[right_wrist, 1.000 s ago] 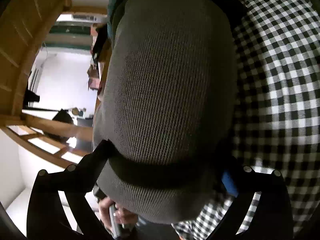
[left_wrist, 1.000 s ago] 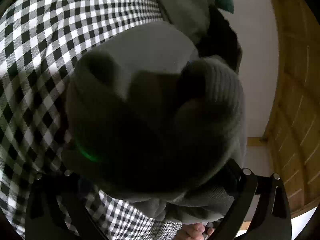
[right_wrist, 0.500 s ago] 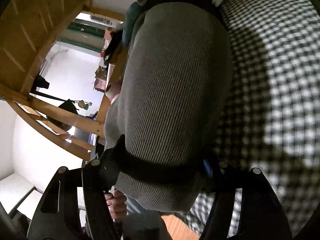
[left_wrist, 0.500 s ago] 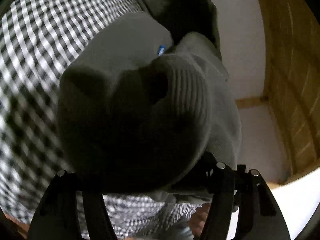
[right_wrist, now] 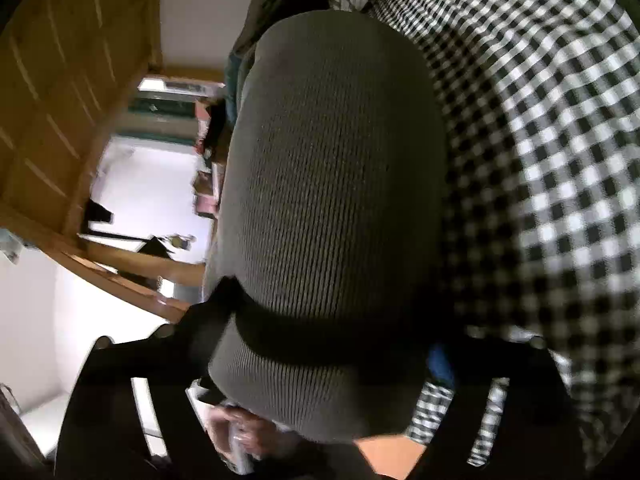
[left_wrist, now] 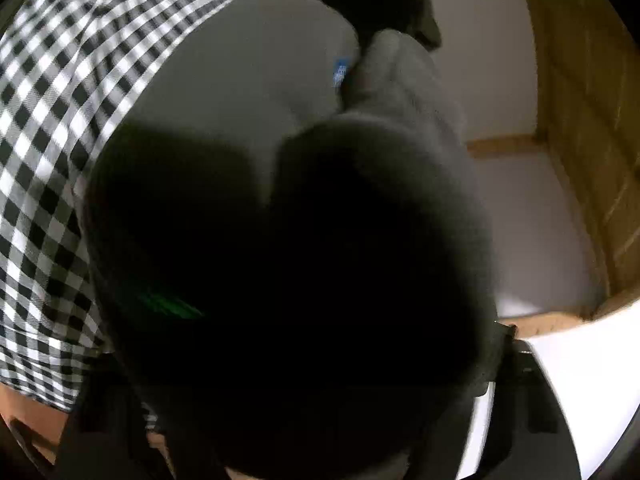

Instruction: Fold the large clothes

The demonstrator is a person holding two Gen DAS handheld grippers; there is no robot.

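Note:
A grey ribbed knit garment [right_wrist: 340, 180] fills the middle of the right wrist view as a thick roll. It sits between the fingers of my right gripper [right_wrist: 332, 328], which touch its sides while the jaws are opening. In the left wrist view the same grey garment [left_wrist: 260, 80] bulges close to the lens, mostly in deep shadow, with a small blue label [left_wrist: 340, 72] on it. It lies between the fingers of my left gripper [left_wrist: 308, 392], whose jaws are also opening; the pads are hidden by dark cloth.
A black-and-white checked bedspread [right_wrist: 560, 160] lies under the garment, also at the left [left_wrist: 60, 120]. A wooden bed frame [left_wrist: 592, 120] and a white wall stand beside it. A person's hand [right_wrist: 236, 436] shows below the right gripper. More clothes are piled at the far end.
Both grippers have slid sideways along the bed with the garment between them. Their jaws narrowed half a second ago and now stand wider. The left view has darkened as cloth came closer.

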